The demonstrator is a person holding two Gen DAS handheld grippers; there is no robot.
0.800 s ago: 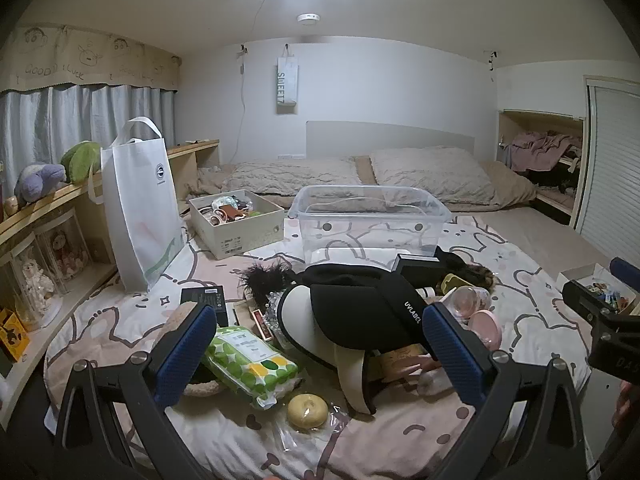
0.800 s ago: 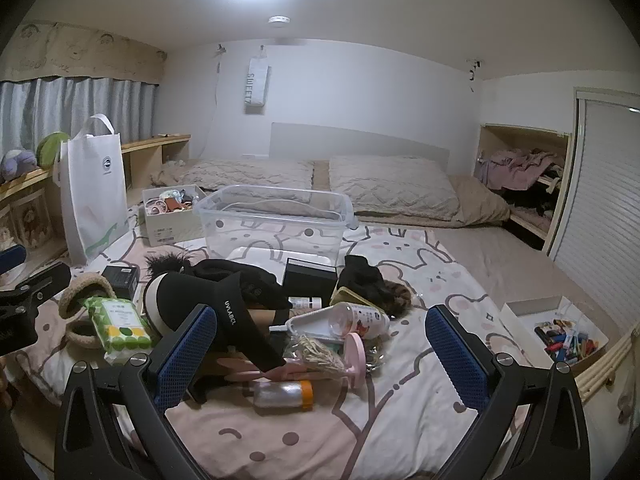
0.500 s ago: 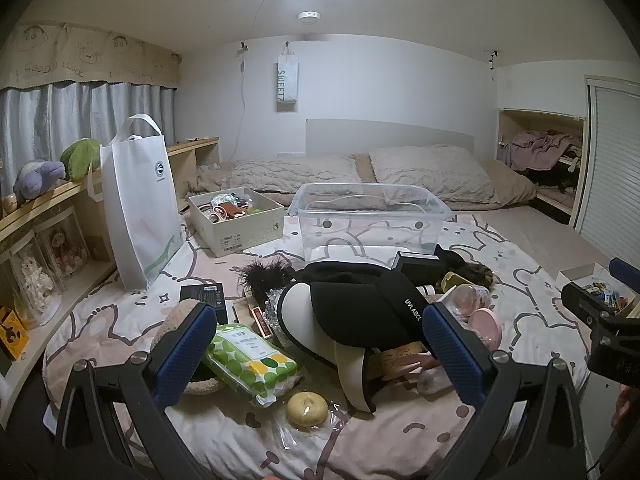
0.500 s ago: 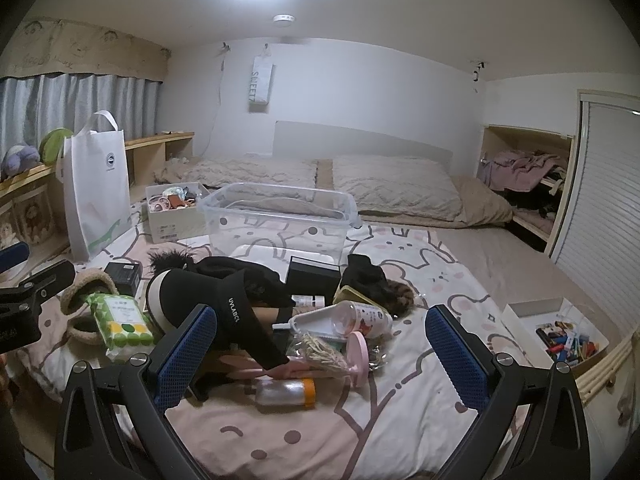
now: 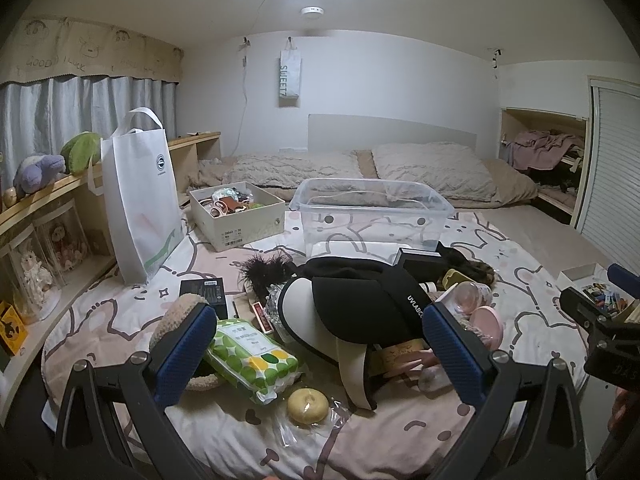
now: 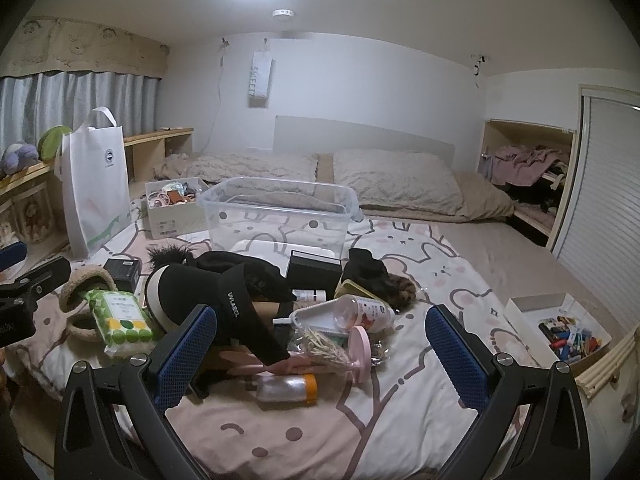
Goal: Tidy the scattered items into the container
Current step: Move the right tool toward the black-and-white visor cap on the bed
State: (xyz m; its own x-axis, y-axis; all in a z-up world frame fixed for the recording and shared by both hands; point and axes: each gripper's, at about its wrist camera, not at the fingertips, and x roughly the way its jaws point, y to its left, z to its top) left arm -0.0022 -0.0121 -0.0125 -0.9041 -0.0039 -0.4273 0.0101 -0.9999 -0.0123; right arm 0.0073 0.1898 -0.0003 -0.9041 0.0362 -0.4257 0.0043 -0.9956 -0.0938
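Observation:
A clear plastic bin (image 5: 372,216) (image 6: 280,216) stands in the middle of the bed, beyond a heap of items. The heap holds a black sun visor (image 5: 352,304) (image 6: 208,296), a green dotted wipes pack (image 5: 252,356) (image 6: 120,320), a black box (image 5: 416,260) (image 6: 314,272), a round yellow item in clear wrap (image 5: 308,406), a pink mirror (image 6: 360,354) and an orange-capped bottle (image 6: 286,388). My left gripper (image 5: 318,352) hovers open above the near side of the heap, nothing between its fingers. My right gripper (image 6: 320,354) is open too, over the bottle end.
A white tote bag (image 5: 140,196) stands at the left by a wooden shelf (image 5: 48,200) with plush toys. A beige box of small items (image 5: 236,216) sits beside the bin. A white tray of small bits (image 6: 560,328) lies at the bed's right edge. Pillows (image 5: 432,168) lie behind.
Both views have shifted very slightly; the scene sits a little lower in the right wrist view. Nothing was taken hold of or moved on the bed.

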